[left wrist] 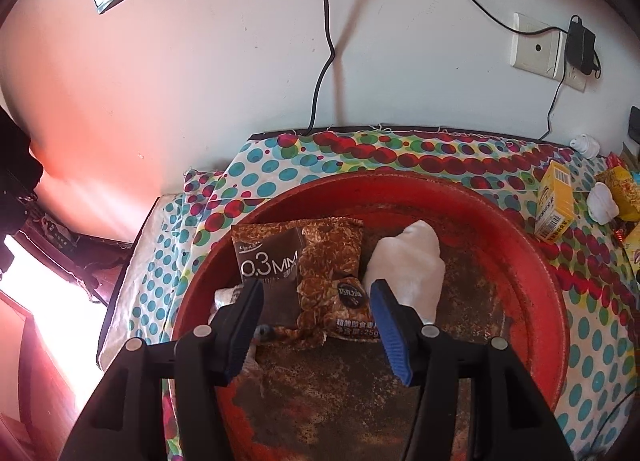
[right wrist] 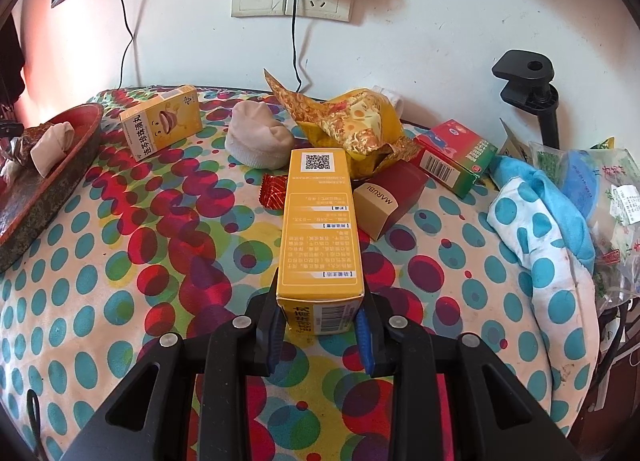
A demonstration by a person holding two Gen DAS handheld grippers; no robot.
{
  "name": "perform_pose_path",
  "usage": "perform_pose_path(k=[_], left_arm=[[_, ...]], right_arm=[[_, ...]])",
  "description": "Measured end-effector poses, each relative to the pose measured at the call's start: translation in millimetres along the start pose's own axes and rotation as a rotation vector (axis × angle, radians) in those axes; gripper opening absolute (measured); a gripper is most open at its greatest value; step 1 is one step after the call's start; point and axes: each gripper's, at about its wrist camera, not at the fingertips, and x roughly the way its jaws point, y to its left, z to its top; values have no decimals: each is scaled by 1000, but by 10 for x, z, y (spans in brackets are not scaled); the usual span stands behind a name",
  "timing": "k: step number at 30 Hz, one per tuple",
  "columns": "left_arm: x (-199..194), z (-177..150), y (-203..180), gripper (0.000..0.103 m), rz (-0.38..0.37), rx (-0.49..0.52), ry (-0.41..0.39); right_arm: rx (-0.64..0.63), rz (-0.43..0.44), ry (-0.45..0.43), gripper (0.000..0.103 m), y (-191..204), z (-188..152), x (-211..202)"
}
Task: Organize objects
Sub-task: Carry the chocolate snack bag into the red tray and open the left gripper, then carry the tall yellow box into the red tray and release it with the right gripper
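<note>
Yellow cardboard is clamped tight in the right tongs [right wrist: 320, 325]: a long yellow box [right wrist: 320, 229] with a QR code at its far end, pinched by its near end between the blue pads and sticking straight out ahead over the dotted cloth [right wrist: 140, 281] that covers the worktop. Beyond the box's far tip sits a gold crumpled wrapper [right wrist: 356, 121], and just left of that a rolled pale sock [right wrist: 258, 139]. Further left ahead lies a second yellow box [right wrist: 164, 121], printed face up. To the right of the held box's far end rests a red-and-tan carton [right wrist: 390, 201] marked MARUBI, touching a red-and-green box [right wrist: 456, 157] behind it. A small red foil packet [right wrist: 272, 191] peeks out just left of the held box. Far left of these tongs, the red tray [right wrist: 52, 181] shows its worn rim.

Over to the left tongs [left wrist: 316, 325]: spread wide apart, gripping nothing, hanging above that same red tray [left wrist: 532, 269]. Directly ahead between the fingers lies a brown snack packet [left wrist: 316, 269] reading 0.3MM, flat on the tray floor. Just right of it, beside the right finger, a white rolled sock [left wrist: 408, 265] rests in the tray, touching the packet's edge.
</note>
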Motion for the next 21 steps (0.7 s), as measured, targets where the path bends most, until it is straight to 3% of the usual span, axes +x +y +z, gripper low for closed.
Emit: perform_pose_path(k=[11,21], left_arm=[[-391,-337,-153,57,40,-51,-89],[-428,-646,-176,57,9,-150,-97]], right_arm=[[-93,-54,5,28,222,-17,-35],[-67,15,-11,28,498,-37,-291]])
